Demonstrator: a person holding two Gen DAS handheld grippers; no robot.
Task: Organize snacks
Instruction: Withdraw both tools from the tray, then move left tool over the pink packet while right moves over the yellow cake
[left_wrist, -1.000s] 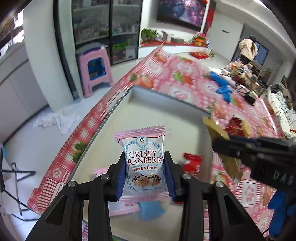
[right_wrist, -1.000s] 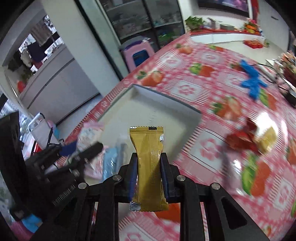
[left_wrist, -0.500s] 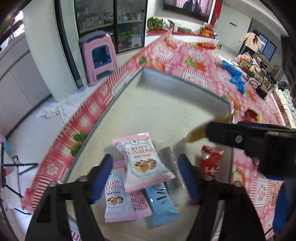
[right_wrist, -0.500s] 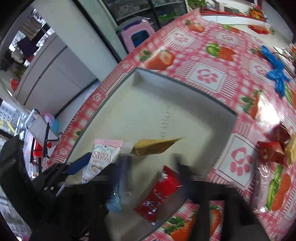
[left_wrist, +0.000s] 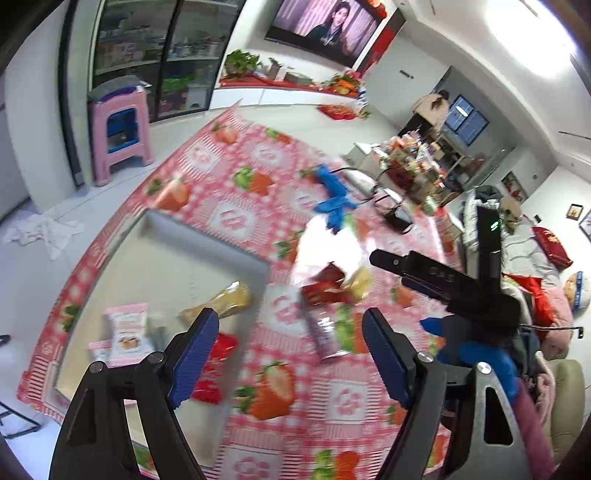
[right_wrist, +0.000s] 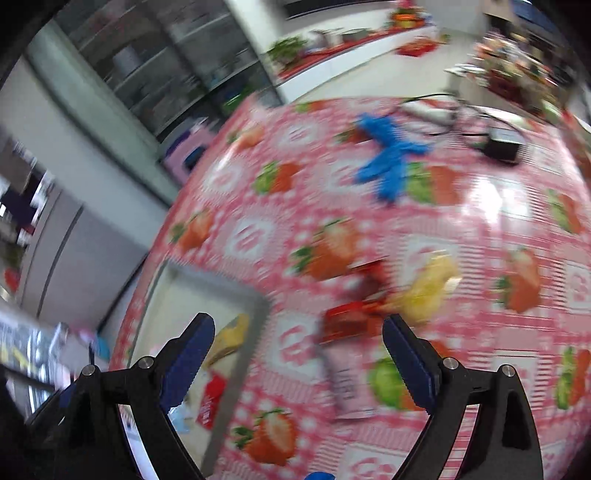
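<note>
Snacks split two ways: some in the tray (left_wrist: 173, 254) at the table's near-left corner, rest loose on the strawberry tablecloth (left_wrist: 236, 218) just right of the tray's right wall. In the tray: pink packet (left_wrist: 125, 326) w/ another under it, gold packet (left_wrist: 221, 301) lying slantwise toward the right wall, red packet (left_wrist: 214, 363) near the front-right corner. Tray's far half bare. Loose pile: red wrappers (left_wrist: 323, 284), yellow one (left_wrist: 360, 282) touching them, and a purple-grey bar (left_wrist: 327, 338) just nearer. Left gripper (left_wrist: 290, 360) has jaws wide, nothing between them, poised over the tray's right edge and the cloth. Right gripper (right_wrist: 297, 363) likewise spread wide & empty, over the same wall and the pile; that view is heavily blurred. Blue gloves (left_wrist: 334, 201) and a black box w/ cables (right_wrist: 502, 146) sit farther back, well apart from the pile, w/ bare cloth between. Tray's left wall runs close along the table edge, floor beyond.
</note>
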